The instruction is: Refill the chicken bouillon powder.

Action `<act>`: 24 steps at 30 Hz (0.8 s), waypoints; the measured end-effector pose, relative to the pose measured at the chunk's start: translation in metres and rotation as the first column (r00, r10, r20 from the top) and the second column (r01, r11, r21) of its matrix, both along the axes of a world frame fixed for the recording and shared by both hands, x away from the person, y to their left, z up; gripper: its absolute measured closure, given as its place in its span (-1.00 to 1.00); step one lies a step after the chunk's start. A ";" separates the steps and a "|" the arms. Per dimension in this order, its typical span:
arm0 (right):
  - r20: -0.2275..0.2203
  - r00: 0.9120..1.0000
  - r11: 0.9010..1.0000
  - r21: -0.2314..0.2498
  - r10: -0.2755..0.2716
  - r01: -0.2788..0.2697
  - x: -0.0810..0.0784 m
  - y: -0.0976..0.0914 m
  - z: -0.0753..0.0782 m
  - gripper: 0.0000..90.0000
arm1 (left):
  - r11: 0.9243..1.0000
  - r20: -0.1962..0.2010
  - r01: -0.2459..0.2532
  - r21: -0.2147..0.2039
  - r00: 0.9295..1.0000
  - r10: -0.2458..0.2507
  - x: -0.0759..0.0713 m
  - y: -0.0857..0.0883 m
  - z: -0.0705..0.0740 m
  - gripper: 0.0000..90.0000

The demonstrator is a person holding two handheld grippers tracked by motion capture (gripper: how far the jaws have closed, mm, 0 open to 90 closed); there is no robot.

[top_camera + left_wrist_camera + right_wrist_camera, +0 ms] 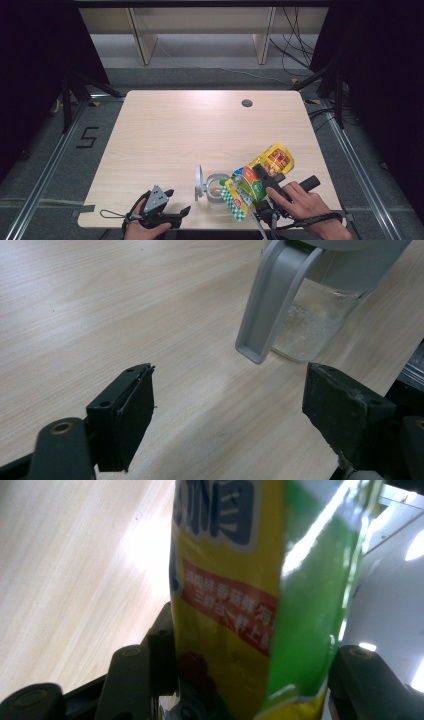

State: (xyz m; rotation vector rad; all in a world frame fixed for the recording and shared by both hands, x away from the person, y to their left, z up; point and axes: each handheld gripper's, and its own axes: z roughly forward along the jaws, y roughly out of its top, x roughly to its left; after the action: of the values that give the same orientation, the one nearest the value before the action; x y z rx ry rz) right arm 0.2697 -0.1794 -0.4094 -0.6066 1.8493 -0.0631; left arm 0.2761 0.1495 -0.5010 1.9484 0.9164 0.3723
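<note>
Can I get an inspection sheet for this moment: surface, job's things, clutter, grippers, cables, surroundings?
Surface: light wood table, round grommet hole near the far edge.
Job's things: yellow-green snack bag tilted over a clear jar; the jar's grey hinged lid stands open.
Clutter: nothing seen.
Grippers: right gripper shut on the snack bag, its fingers pressing the sides; left gripper open, nothing between its fingers, near the table's front edge, with the jar just ahead of it.
Cables: a cable loops by the right hand; black cables on the floor beyond.
Surroundings: grey floor, a "5" marked left of the table, wooden shelf legs behind.
</note>
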 end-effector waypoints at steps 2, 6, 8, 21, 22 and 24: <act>-0.005 1.000 1.000 -0.007 0.001 -0.001 0.001 0.000 0.000 0.09 | 1.000 0.001 0.000 0.001 1.000 0.000 0.000 0.000 0.000 -0.55; 0.002 1.000 1.000 -0.016 0.004 -0.004 0.000 -0.001 0.001 0.09 | 1.000 0.001 0.004 0.010 1.000 -0.004 0.000 0.001 0.000 -0.55; 0.003 1.000 1.000 -0.017 0.001 -0.001 0.000 0.000 0.000 0.09 | 1.000 0.000 0.006 0.025 1.000 -0.006 0.000 0.001 0.001 -0.55; 0.012 1.000 1.000 -0.025 0.007 -0.007 0.000 -0.001 -0.001 0.10 | 1.000 0.000 0.009 0.024 1.000 -0.009 0.001 0.002 0.001 -0.55; 0.010 1.000 1.000 -0.029 0.002 -0.002 0.000 -0.001 -0.001 0.10 | 1.000 0.000 0.009 0.024 1.000 -0.009 0.001 0.002 0.001 -0.55; 0.012 1.000 0.999 -0.032 0.001 -0.001 0.000 0.000 -0.001 0.10 | 1.000 0.001 0.001 0.002 1.000 -0.001 0.000 0.000 0.000 -0.55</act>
State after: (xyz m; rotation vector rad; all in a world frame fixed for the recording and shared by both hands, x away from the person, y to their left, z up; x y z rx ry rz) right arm 0.2692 -0.1799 -0.4102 -0.6284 1.8391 -0.0955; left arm 0.2763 0.1495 -0.5010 1.9499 0.9147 0.3739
